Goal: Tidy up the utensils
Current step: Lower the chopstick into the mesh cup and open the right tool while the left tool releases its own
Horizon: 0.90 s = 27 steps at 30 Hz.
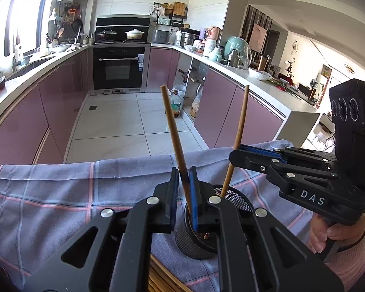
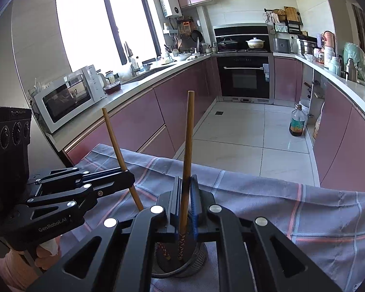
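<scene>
Over the round black mesh cup [image 1: 233,221], both tongs [image 1: 183,185] [image 2: 185,194] pinch slim wooden chopsticks [image 1: 174,131] [image 2: 188,131].

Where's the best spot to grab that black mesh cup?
Grip the mesh cup by its rim on the far side, coming from above. It stands upright and open-topped, and both hand-held grippers crowd the near side with a chopstick each.
</scene>
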{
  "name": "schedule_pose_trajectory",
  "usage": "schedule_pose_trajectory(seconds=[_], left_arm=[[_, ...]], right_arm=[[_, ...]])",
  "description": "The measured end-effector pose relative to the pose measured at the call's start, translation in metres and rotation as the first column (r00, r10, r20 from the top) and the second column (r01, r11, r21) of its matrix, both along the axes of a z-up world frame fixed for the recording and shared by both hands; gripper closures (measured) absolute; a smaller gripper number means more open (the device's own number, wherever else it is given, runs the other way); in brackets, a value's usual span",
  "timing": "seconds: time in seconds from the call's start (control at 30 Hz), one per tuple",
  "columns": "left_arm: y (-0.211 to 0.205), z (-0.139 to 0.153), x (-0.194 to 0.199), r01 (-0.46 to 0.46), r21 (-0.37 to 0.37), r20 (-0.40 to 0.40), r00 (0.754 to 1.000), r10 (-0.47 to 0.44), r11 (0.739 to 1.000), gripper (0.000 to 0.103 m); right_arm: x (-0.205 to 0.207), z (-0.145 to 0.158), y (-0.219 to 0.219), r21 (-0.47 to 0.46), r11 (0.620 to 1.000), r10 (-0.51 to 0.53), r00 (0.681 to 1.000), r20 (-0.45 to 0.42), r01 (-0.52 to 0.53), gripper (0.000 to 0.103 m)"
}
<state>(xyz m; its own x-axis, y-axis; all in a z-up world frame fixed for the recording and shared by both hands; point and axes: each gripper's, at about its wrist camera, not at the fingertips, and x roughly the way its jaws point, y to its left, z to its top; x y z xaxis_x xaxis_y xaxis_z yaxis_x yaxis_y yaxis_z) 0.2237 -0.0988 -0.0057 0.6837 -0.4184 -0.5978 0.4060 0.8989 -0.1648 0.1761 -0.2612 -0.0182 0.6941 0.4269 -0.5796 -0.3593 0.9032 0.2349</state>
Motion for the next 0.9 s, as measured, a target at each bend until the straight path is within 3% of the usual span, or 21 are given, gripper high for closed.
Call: schedule_pose_trajectory(seconds=[0.27, 0.6, 0.7, 0.9], left_arm=[[0.010, -0.005, -0.014, -0.020, 0.016, 0.031, 0.999, 0.020, 1.000, 0.086], [0.021, -0.009, -0.032, -0.057, 0.025, 0.068, 0.996, 0.055, 0.998, 0.077], [0.027, -0.009, -0.043, -0.073, 0.028, 0.086, 0.994, 0.071, 0.997, 0.072], [0.037, -0.009, -0.071, -0.118, 0.063, 0.136, 0.985, 0.109, 0.991, 0.067]], right_arm=[[-0.006, 0.003, -0.001, 0.003, 1.000, -0.008, 1.000, 0.026, 0.008, 0.092], [-0.031, 0.013, -0.002, 0.011, 1.000, 0.007, 0.997, 0.082, -0.007, 0.083], [-0.046, 0.018, 0.003, 0.020, 0.998, 0.050, 0.993, 0.109, -0.052, 0.074], [-0.082, 0.019, 0.018, -0.004, 0.987, 0.159, 0.977, 0.144, -0.160, 0.071]])
